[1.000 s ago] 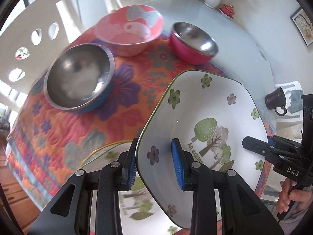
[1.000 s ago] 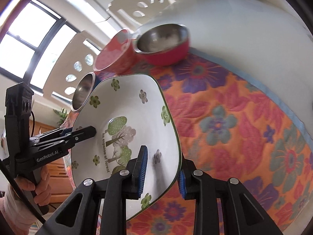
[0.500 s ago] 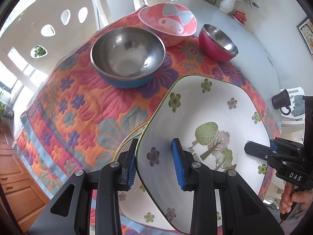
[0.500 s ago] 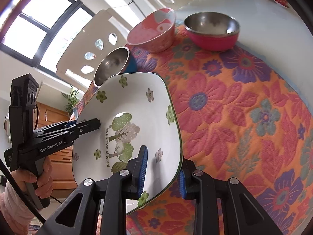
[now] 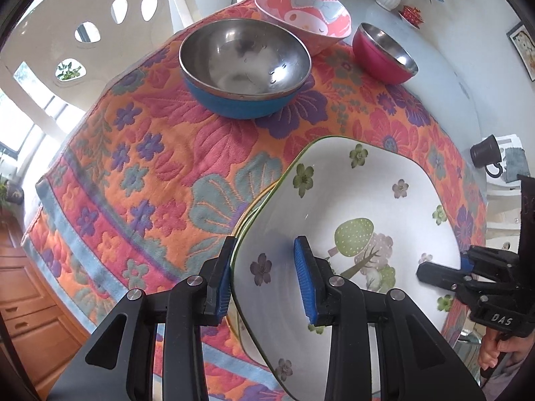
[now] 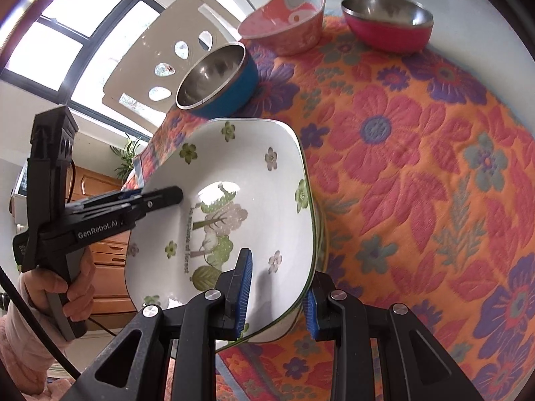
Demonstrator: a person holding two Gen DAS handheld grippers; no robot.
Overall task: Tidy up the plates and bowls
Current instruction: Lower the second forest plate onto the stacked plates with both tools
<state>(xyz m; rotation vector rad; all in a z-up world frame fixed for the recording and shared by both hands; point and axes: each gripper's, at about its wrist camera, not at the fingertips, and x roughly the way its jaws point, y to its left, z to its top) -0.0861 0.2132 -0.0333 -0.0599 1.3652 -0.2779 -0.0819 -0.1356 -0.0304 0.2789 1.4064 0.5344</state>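
1. Left gripper (image 5: 262, 279) is clamped on the near-left rim of the white tree-print plate (image 5: 367, 200), one blue pad inside the dish, one outside under the rim
2. Right gripper (image 6: 276, 295) has the opposite rim of the same plate pinched the same way, so the plate hangs between both hands, tilted
3. Key relation: a second plate (image 5: 257, 197) with a matching green rim lies on the floral cloth (image 5: 150, 173) directly under the held one; only a sliver of its edge peeks out on the left side. Looks like a stack is the goal
4. Held plate sits close above it; contact can't be told from here
5. Judgement: next move is lower and square up the corners before letting go; neither hand is nearer, both share the load
6. Blue bowl (image 5: 244, 67), pink cartoon bowl (image 5: 304, 16) and red bowl (image 5: 384, 53) sit well apart at the far end of the bench, untouched
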